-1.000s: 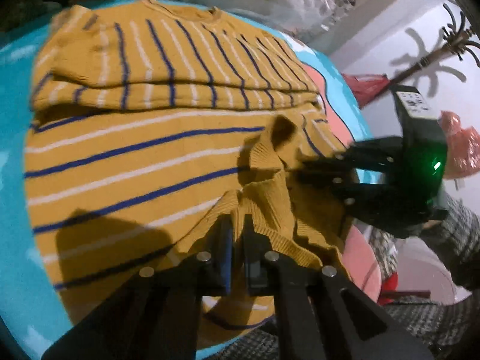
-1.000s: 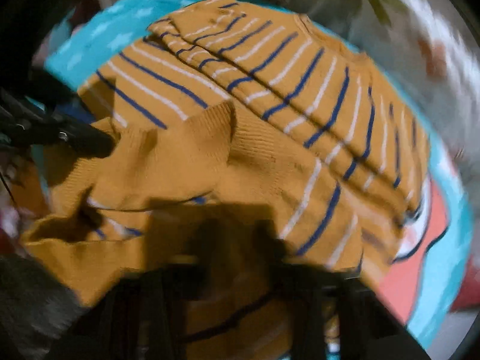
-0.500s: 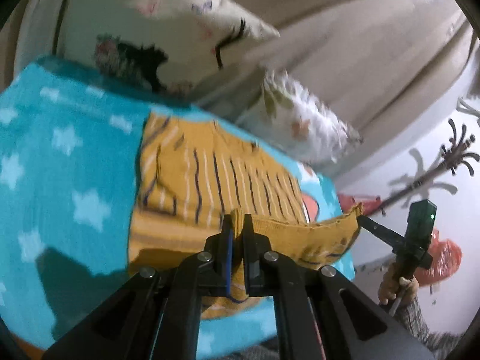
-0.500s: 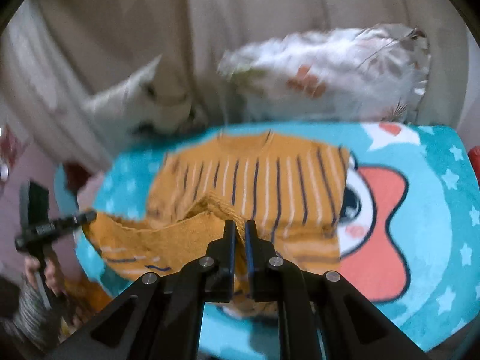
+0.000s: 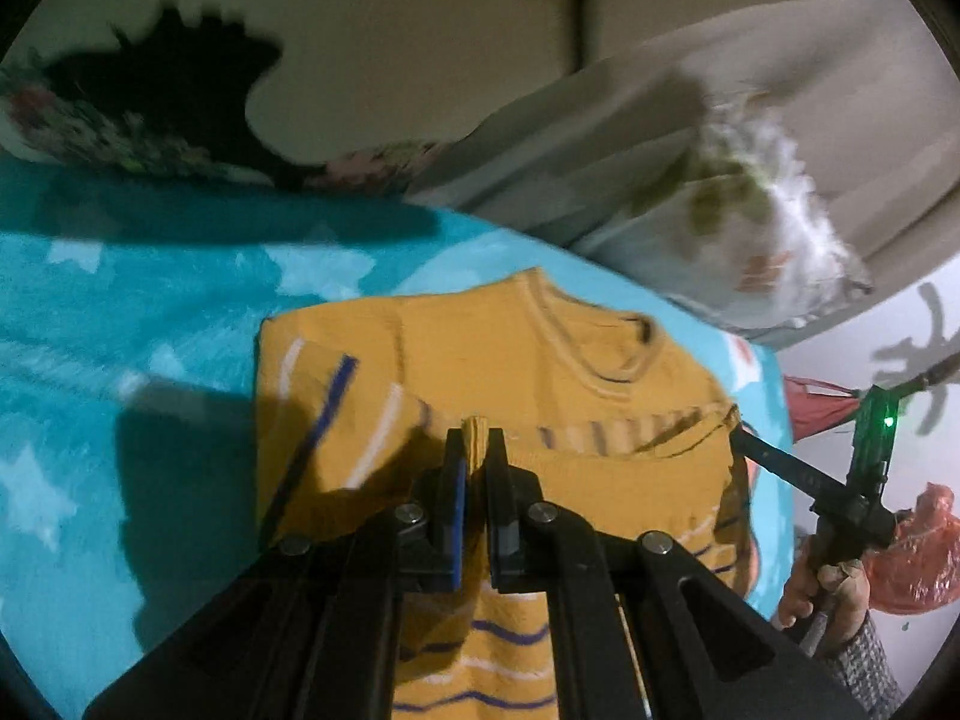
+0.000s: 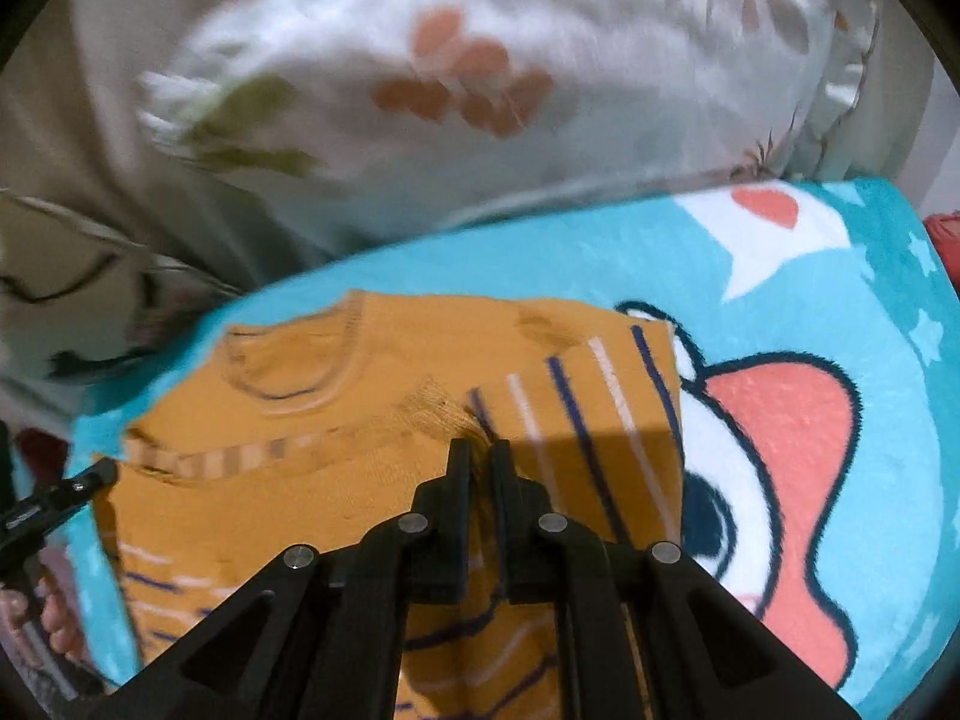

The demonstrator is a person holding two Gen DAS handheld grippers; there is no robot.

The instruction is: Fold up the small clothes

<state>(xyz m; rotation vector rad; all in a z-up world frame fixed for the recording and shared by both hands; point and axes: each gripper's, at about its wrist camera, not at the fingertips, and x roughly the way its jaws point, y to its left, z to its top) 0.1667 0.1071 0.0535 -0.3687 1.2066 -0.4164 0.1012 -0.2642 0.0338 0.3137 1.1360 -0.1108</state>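
A small mustard-yellow sweater [image 5: 498, 360] with blue and white stripes lies on a turquoise star blanket [image 5: 120, 312]. It also shows in the right wrist view [image 6: 360, 468]. My left gripper [image 5: 475, 450] is shut on the sweater's bottom hem and holds it lifted, folded up toward the collar. My right gripper [image 6: 478, 456] is shut on the same hem at the other corner. The hem hangs stretched between the two. The right gripper also shows at the right of the left wrist view [image 5: 744, 441].
White patterned pillows [image 6: 480, 90] lie behind the blanket [image 6: 840, 312], which has a cartoon face printed on it. A red plastic bag [image 5: 918, 546] and a coat rack shadow are off the bed's right side.
Both grippers have carried the hem forward over the sweater toward the collar. The striped body is now mostly covered by the folded-over lower half.
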